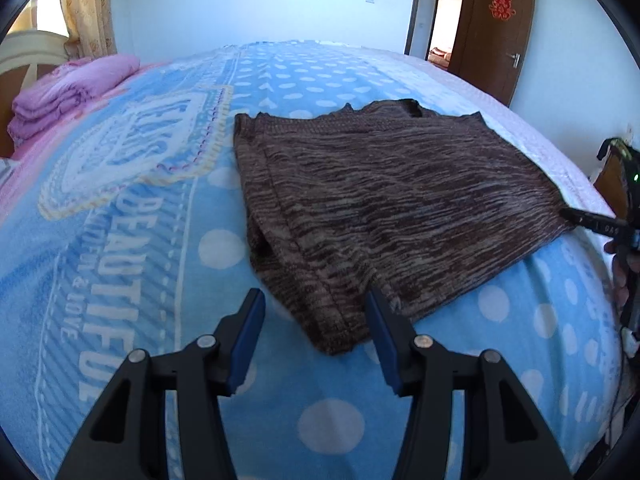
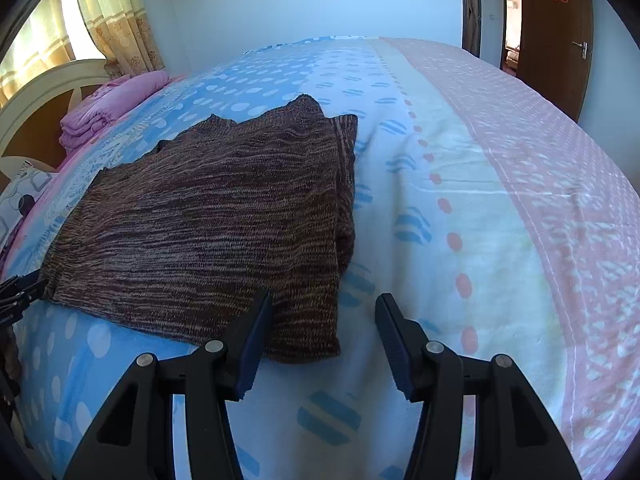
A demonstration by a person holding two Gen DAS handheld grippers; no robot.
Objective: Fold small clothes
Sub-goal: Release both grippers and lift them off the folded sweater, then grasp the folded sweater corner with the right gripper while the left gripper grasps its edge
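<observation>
While both tools hung above the bed, the brown knit garment point(image 1: 384, 208) lay flat at the centre of the left wrist frame, spread on a blue polka-dot blanket point(image 1: 168, 320); its near corner sat between the fingers of the left gripper point(image 1: 316, 312), whose blue-padded jaws stood apart, holding nothing. Right gripper point(image 2: 324, 320), lower centre of the right wrist frame: jaws likewise spread wide, empty; the garment's lower right corner point(image 2: 304, 336) lay just beside its left finger, the right finger over bare blanket point(image 2: 460, 208). Garment in that view: centre left, a folded edge running down its right side. Folded pink bedding point(image 1: 68, 96), upper left of the left wrist frame, well apart from the garment; patterned curtain point(image 1: 88, 12) above it; brown door point(image 1: 496, 32), upper right, standing open, bearing a red paper ornament point(image 1: 502, 6).
</observation>
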